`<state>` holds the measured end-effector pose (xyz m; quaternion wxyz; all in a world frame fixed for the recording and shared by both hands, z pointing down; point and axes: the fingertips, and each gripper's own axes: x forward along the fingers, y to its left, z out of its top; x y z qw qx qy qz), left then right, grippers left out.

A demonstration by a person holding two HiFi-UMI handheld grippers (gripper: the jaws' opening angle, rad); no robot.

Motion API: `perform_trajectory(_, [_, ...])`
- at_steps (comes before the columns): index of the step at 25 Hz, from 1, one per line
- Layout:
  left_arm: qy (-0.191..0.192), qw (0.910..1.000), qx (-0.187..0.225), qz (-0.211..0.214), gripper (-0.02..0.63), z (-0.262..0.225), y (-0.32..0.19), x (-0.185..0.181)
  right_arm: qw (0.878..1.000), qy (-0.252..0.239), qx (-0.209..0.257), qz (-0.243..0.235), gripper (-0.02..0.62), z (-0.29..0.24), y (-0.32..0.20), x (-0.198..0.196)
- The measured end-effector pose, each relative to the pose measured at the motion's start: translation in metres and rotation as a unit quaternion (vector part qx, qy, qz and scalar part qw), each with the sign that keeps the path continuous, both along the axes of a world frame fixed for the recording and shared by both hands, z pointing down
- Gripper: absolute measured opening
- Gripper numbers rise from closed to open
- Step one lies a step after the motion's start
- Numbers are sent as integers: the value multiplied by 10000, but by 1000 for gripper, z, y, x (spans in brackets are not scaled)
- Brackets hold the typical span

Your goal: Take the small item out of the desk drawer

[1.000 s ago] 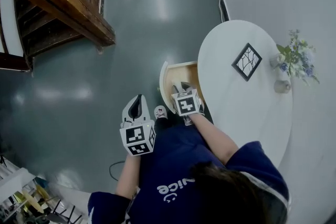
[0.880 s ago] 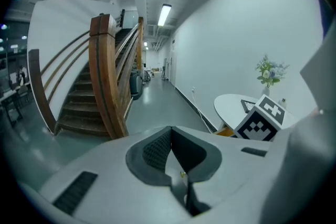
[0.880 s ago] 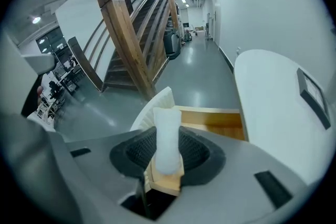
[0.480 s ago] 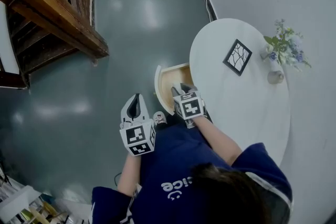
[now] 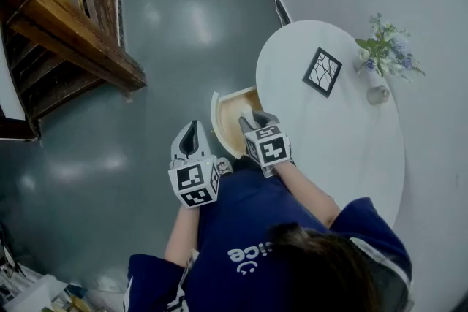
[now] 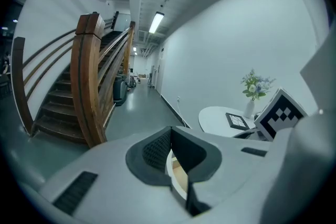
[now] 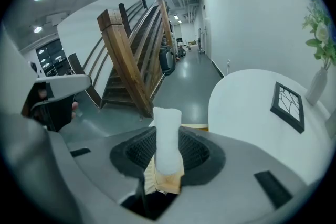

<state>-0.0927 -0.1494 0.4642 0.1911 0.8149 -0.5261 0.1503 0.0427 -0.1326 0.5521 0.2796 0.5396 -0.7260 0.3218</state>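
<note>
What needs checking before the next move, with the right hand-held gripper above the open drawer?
1. Small white item clamped in right hand-held gripper: ok.
2. Item sits straight between the jaws: ok.
3. Item lifted clear of drawer: cannot tell.
4. Left hand-held gripper shut, empty, off to the drawer's side: ok.
5. Bare space on table for set-down: ok.

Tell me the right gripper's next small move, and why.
Probably carry the white item sideways to the table and set it down. The right gripper is shut on it over the open drawer, so the item looks to be out, and the tabletop beside it has bare space.
</note>
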Motion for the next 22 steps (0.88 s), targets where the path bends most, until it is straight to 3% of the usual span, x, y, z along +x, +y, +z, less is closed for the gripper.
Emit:
perform_trajectory(6, [43,9998,128,170,3,-8,-1,8,9997,-96,207,116,135,-21,5,2])
perform_trajectory(14, [135,9989,432,136,3,-30,-11,1,9949,70,1003,-28,135,-79,-7,-5])
perform_trajectory(22, [182,9941,1063,100,3,-73,-15,-2,9829,-88,1830,164,135,-130,-12,-1])
